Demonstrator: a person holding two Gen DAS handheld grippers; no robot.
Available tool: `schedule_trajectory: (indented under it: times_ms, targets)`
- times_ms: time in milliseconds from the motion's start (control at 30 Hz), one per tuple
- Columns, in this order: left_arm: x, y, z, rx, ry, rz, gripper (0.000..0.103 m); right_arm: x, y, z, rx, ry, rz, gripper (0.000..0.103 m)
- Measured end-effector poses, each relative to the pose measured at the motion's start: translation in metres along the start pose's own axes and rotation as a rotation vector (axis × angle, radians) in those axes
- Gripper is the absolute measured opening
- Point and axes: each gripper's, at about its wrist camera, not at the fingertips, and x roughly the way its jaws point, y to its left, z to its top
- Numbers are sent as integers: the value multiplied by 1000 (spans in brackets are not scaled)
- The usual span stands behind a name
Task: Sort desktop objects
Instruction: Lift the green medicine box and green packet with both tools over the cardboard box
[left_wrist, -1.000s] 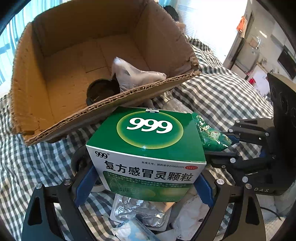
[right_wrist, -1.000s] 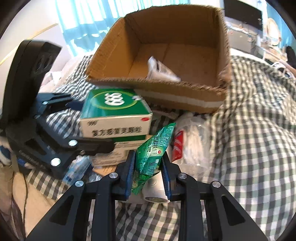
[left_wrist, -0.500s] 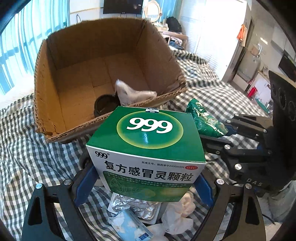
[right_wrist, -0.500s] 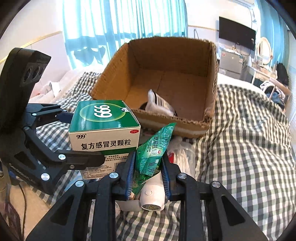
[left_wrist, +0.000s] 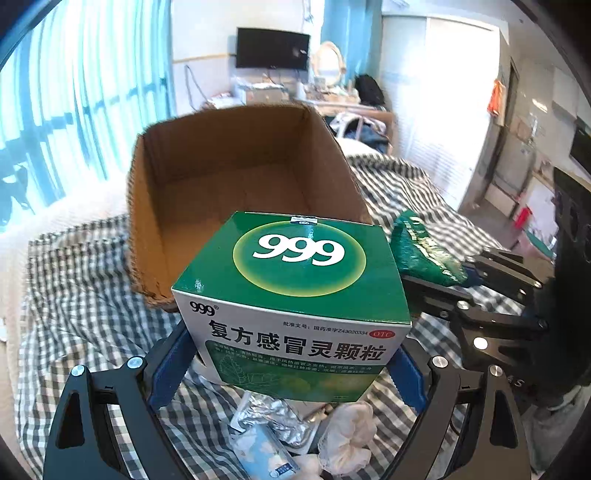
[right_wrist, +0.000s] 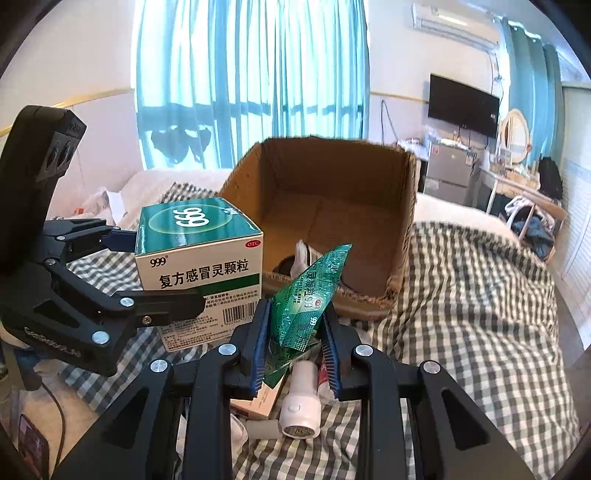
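My left gripper (left_wrist: 291, 373) is shut on a green and white "999" medicine box (left_wrist: 295, 295), held up in the air in front of an open cardboard box (left_wrist: 240, 177). My right gripper (right_wrist: 295, 343) is shut on a green foil sachet (right_wrist: 310, 295), lifted beside the medicine box (right_wrist: 199, 243). From the right wrist view the left gripper (right_wrist: 159, 269) clamps the box's two sides. In the left wrist view the sachet (left_wrist: 421, 251) and the right gripper (left_wrist: 472, 280) sit at the right. A white packet (right_wrist: 306, 254) lies inside the cardboard box (right_wrist: 332, 206).
Below the grippers, on the checked cloth (right_wrist: 480, 295), lie a white bottle (right_wrist: 301, 402), a foil blister pack (left_wrist: 273, 413), a blue tissue pack (left_wrist: 266, 454) and crumpled white paper (left_wrist: 347, 432). Curtains, a wall television and furniture stand behind the cardboard box.
Both grippers have risen with their loads and tilted more level. The cardboard box now appears lower and farther, and more of the room shows behind it.
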Motion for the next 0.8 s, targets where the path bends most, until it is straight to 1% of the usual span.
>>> schedule_trajectory:
  times_ms: [200,367,533,633,800]
  targets:
    - [-7,-3,8,-44,-72,43,94,-16,4,8,-8,-51,5,26]
    - [-28,0,14,-88,-186,113,94,-30,5,16,-1,-114,2,26]
    - [-45,0,19,-119,-273,149,94,-39,10,26,-17,-152,-8,26]
    - [-50,0,22,-121,-304,179,94,-41,11,31,-22,-163,-7,26]
    - [-51,-1,25,-108,-311,192,94,-43,13,36,-26,-185,-12,26]
